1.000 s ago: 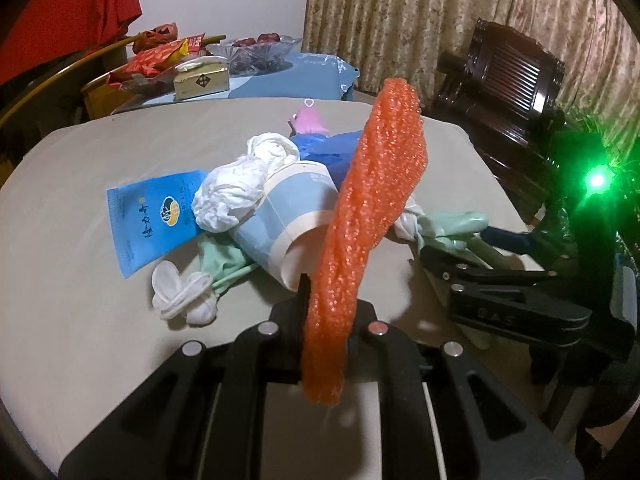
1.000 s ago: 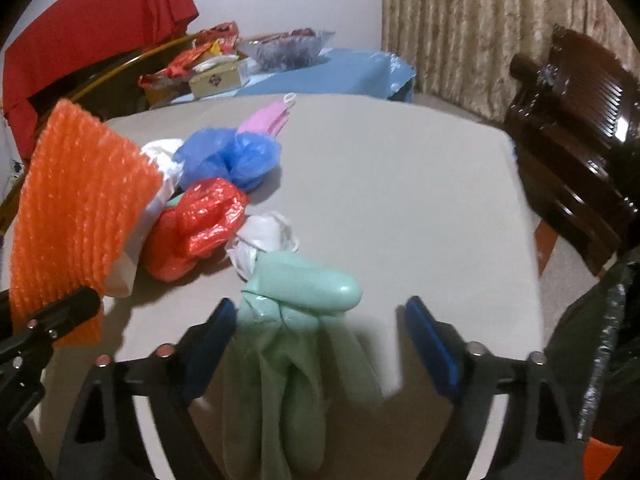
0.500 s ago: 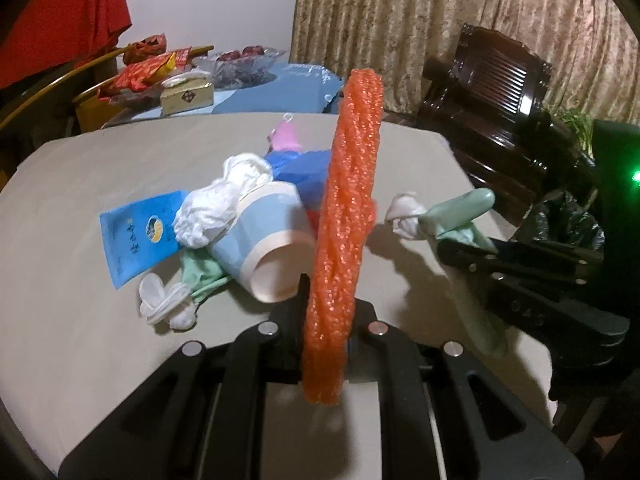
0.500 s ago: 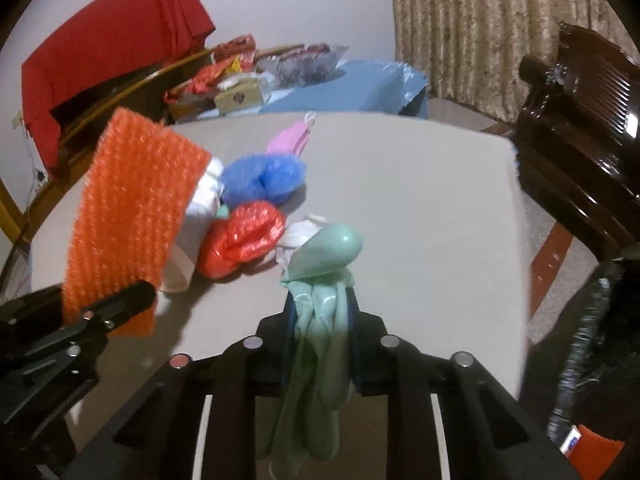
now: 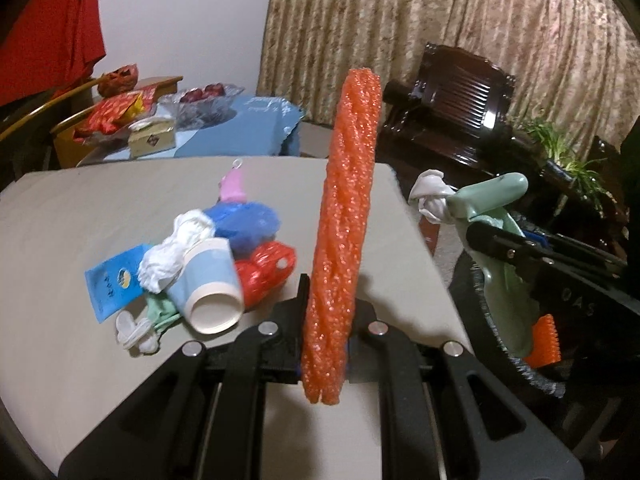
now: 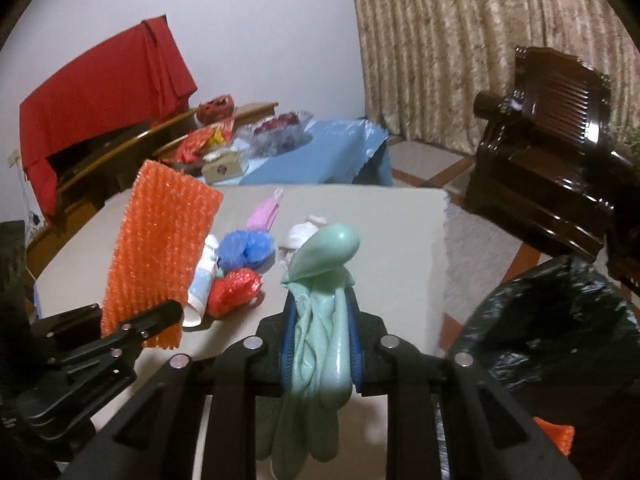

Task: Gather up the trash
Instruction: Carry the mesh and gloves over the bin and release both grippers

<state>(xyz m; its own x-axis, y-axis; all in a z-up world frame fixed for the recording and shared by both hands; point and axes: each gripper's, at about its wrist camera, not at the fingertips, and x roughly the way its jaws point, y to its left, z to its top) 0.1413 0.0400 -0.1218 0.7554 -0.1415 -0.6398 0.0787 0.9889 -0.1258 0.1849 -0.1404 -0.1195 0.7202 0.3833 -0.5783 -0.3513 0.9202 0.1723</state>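
the right gripper (image 6: 320,344), clamped on a limp mint-green rubber glove (image 6: 324,280), is nearer the black-lined trash bin (image 6: 560,320) at its right; the left gripper (image 5: 326,320), beside it over the bench (image 5: 60,280), pinches an upright orange foam net sleeve (image 5: 344,220).

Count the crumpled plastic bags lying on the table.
2: a blue bag behind the paper cup, and a red bag right of it. The pile may hide more.

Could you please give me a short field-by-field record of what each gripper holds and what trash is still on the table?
left gripper: shut on orange foam net
right gripper: shut on green rubber glove
bin: black-lined trash bin, right of table
left on table: paper cup, red bag, blue bag, white wad, blue packet
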